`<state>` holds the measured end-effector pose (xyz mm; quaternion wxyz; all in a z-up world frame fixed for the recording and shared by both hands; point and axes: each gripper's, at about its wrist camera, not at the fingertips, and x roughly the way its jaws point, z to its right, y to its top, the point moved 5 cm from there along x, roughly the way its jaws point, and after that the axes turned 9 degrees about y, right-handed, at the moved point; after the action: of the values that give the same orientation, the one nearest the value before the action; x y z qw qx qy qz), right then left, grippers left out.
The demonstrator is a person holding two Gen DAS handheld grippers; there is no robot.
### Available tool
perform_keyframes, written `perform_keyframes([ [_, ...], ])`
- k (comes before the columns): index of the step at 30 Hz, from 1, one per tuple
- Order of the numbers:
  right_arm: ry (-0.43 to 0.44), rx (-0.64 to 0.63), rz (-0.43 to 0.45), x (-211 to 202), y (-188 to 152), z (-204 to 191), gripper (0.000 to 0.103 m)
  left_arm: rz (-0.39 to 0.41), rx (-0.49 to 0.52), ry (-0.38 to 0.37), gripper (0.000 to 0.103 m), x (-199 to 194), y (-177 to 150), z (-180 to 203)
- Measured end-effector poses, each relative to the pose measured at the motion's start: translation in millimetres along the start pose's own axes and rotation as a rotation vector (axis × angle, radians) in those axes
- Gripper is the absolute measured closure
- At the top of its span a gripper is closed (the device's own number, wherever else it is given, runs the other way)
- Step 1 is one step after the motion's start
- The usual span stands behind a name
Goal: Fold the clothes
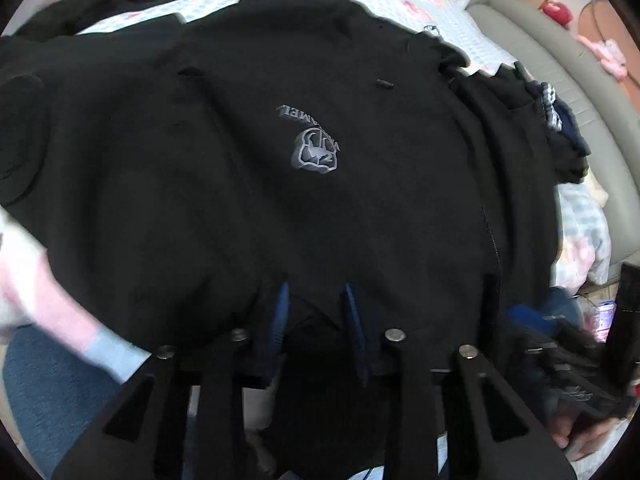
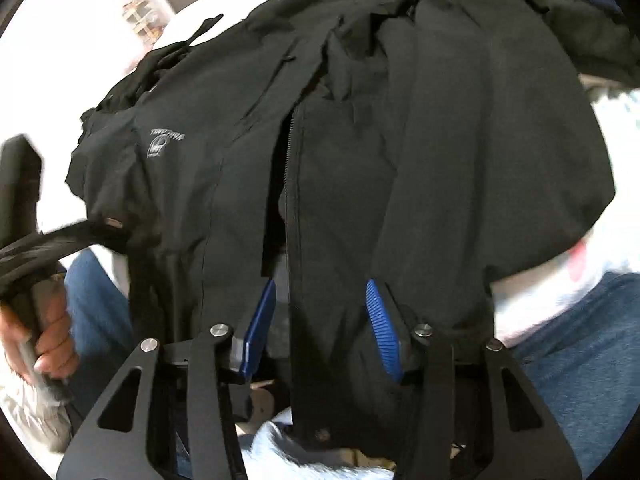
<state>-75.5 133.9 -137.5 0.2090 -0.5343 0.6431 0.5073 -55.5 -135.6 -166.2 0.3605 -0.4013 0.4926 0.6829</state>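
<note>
The left gripper (image 1: 316, 312) had its 2 blue fingers (image 1: 280, 312) set fairly close, with a fold of the black jacket (image 1: 280, 200) bunched between them; it gripped the hem near the person's lap. The right gripper (image 2: 320, 320) stood wider, its ribbed blue pads (image 2: 382, 328) on either side of the jacket's front edge by the zipper (image 2: 289, 184), cloth pinched between them. The jacket lay spread logo-up (image 1: 314, 150) across a checked bedsheet (image 1: 420, 4), its hem drawn off the bed's near edge. More dark clothes (image 1: 560, 128) were heaped just beside it on the right. A bare hand (image 2: 48, 344) held the left tool's handle. Open sheet showed beyond the collar.
</note>
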Motion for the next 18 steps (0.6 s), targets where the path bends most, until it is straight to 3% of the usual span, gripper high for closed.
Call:
perform_keyframes([
  [4, 0.013, 0.026, 0.068, -28.0, -3.6, 10.1, 0.053, 0.039, 0.047, -0.032, 0.054, -24.9, -0.6, 31.2],
  [7, 0.020, 0.089, 0.107, -43.2, -6.4, 25.7, 0.053, 0.047, 0.082, -0.206, 0.052, -36.7, -3.0, 76.0],
  [10, 0.030, 0.132, 0.138, -50.1, -7.6, 35.2, 0.053, -0.001, 0.140, -0.320, 0.052, -30.4, -20.6, 120.5],
  [13, 0.027, 0.133, 0.145, -53.5, -12.3, 38.0, 0.053, -0.097, 0.185, -0.313, 0.052, -3.2, -44.6, 144.2],
  [16, 0.032, 0.141, 0.150, -56.8, -21.3, 43.1, 0.053, -0.197, 0.156, -0.335, 0.047, 18.3, -61.4, 154.3],
  [18, 0.037, 0.154, 0.158, -59.2, -23.8, 49.6, 0.052, -0.209, 0.132, -0.355, 0.044, 25.2, -65.0, 159.1],
])
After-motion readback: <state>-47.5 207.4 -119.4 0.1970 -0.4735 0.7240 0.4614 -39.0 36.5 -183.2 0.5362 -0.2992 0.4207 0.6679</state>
